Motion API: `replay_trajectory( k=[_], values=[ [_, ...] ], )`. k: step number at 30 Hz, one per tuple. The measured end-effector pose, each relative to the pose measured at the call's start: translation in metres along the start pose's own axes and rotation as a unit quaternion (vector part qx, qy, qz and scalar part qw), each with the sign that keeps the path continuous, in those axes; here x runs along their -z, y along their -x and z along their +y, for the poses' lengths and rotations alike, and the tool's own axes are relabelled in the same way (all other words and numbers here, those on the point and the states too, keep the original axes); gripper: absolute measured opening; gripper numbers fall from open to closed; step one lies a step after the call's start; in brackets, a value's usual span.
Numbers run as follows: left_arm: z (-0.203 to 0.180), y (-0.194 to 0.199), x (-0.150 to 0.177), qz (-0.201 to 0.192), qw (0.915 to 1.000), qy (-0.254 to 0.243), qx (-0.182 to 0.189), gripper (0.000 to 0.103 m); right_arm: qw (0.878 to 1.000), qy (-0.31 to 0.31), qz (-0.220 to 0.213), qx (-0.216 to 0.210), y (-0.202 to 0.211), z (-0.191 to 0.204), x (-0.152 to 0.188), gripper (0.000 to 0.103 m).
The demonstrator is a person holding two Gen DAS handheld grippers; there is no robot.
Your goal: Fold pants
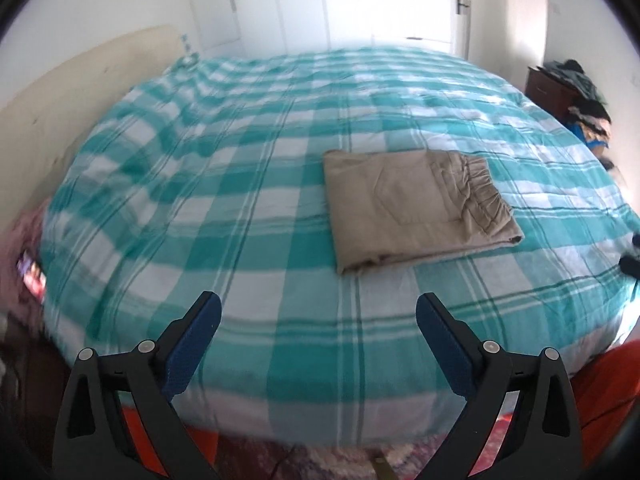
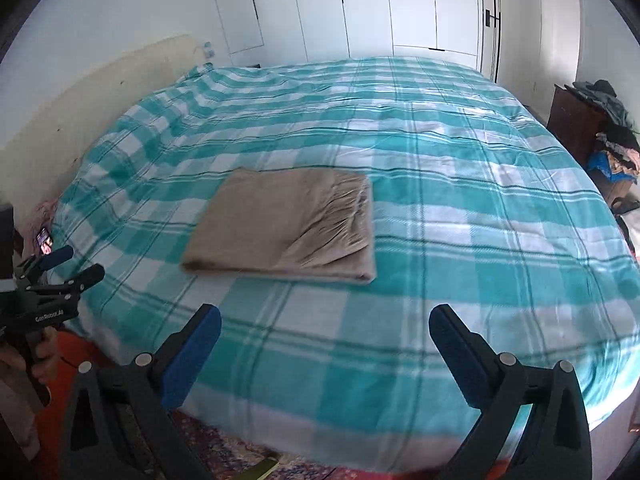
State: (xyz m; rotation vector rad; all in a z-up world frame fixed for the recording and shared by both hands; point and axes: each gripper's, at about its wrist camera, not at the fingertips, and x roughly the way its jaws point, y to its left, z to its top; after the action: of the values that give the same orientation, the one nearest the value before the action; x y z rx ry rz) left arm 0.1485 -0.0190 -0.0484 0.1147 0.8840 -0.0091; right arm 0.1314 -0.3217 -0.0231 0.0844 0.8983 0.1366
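The pants (image 1: 416,204) lay folded on the bed (image 1: 240,208), looking light and limp, best pinched at a thick folded edge; left claw (image 1: 318,312) and right claw (image 2: 324,324) were spread, empty.

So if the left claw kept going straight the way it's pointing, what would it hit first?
Most likely the teal checked bedspread, just short and to the left of the folded tan pants. The open left claw holds nothing, and depth is uncertain.

Pants (image 1: 416,208) look like matt tan woven cloth, a bit crinkly at the waistband; bed (image 1: 240,184) cover's soft checked fabric; gripper pads (image 1: 192,344) look like textured blue rubber on matt black plastic.
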Motion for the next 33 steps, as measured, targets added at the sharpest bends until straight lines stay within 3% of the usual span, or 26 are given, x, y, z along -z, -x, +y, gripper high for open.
replay_trajectory(
  k=[8,15,33],
  values=[
    [0.004,0.030,0.021,0.056,0.9984,0.004,0.009,0.099,0.999,0.029,0.032,0.007,0.025,0.057,0.035,0.103],
    [-0.001,0.054,0.027,0.033,0.9993,-0.013,-0.008,0.099,0.997,0.059,0.027,0.035,0.052,0.080,0.035,0.103],
    [-0.012,0.058,0.029,0.050,0.9985,-0.022,0.006,0.099,0.997,0.059,0.027,0.052,0.057,0.087,0.036,0.103]
  ],
)
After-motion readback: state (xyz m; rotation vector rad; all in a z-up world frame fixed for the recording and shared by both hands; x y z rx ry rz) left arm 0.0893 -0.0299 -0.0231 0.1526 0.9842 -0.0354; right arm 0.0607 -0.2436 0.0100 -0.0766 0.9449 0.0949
